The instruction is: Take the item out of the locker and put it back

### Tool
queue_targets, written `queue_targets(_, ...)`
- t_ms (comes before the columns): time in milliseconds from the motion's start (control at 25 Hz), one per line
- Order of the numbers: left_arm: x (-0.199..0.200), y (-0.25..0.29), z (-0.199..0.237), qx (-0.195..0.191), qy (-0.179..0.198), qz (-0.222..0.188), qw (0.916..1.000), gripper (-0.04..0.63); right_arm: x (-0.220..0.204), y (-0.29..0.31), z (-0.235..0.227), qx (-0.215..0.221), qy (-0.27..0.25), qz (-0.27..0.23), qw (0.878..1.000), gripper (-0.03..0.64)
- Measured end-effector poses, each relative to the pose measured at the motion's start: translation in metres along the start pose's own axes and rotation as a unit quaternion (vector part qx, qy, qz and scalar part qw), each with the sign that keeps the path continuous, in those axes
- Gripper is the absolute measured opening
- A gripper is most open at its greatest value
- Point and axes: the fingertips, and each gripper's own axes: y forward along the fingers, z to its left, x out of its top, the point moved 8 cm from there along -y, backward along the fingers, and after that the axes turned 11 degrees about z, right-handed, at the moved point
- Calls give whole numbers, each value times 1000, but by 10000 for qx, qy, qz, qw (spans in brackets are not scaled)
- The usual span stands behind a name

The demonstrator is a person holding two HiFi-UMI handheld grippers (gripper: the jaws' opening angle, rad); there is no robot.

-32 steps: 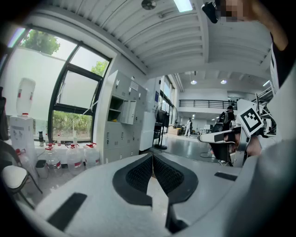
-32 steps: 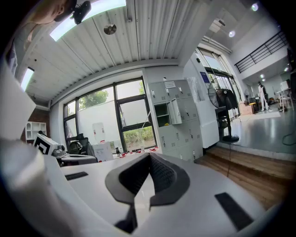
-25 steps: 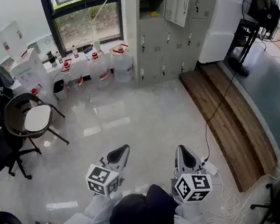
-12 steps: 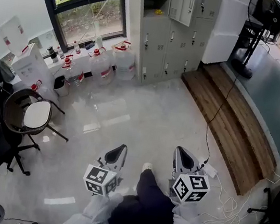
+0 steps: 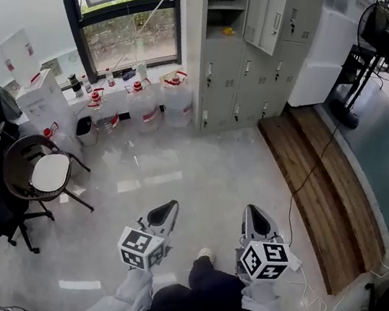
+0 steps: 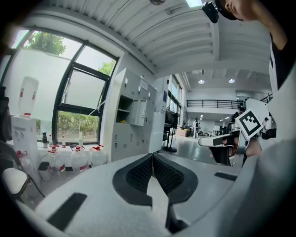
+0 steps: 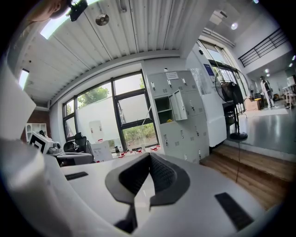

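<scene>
Here's the person out on the pale floor, well back from the grey locker point(image 5: 247, 57), a tool in each hand held out in front and pointing toward it. The left gripper point(image 5: 165, 214) has its jaws pressed together at the tips with nothing between them, and its own view shows the dark ribbed pads meeting. The right gripper point(image 5: 255, 217) is the same, jaws closed tip to tip and carrying nothing. The two are level with each other, apart, with the person's shoe point(image 5: 204, 253) on the floor between and just behind them. Up at the locker, one upper door point(image 5: 273, 19) hangs open, and to its left is an open compartment with a small yellow item point(image 5: 229, 31) lying on the shelf; what it is, I can't tell from here. Water jugs point(image 5: 178, 97) with red caps line the wall under the window point(image 5: 122, 8), just left of the locker. A wooden step point(image 5: 321, 186) runs along the right, and a black chair point(image 5: 39, 167) stands far left.
</scene>
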Motion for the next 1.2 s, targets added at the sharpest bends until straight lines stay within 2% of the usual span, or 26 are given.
queue_targets(400, 50, 88, 43, 90, 107, -64, 9999, 11, 64, 93, -43, 113, -244, -145, 9995, 0)
queue_targets(720, 58, 125, 63, 132, 37, 44, 9999, 11, 77, 133, -63, 129, -189, -107, 9997, 0)
queue_targets(1000, 53, 132, 67, 183, 46, 138, 9997, 11, 76, 142, -68, 114, -198, -80, 9997, 0)
queue_targets(1120, 50, 130, 68, 247, -19, 227, 9994, 11, 73, 144, -68, 198, -142, -27, 9997, 44)
queue_targets(1200, 49, 129, 70, 292, -63, 239, 9993, 11, 71, 147, -66, 312, -138, 32, 9994, 132)
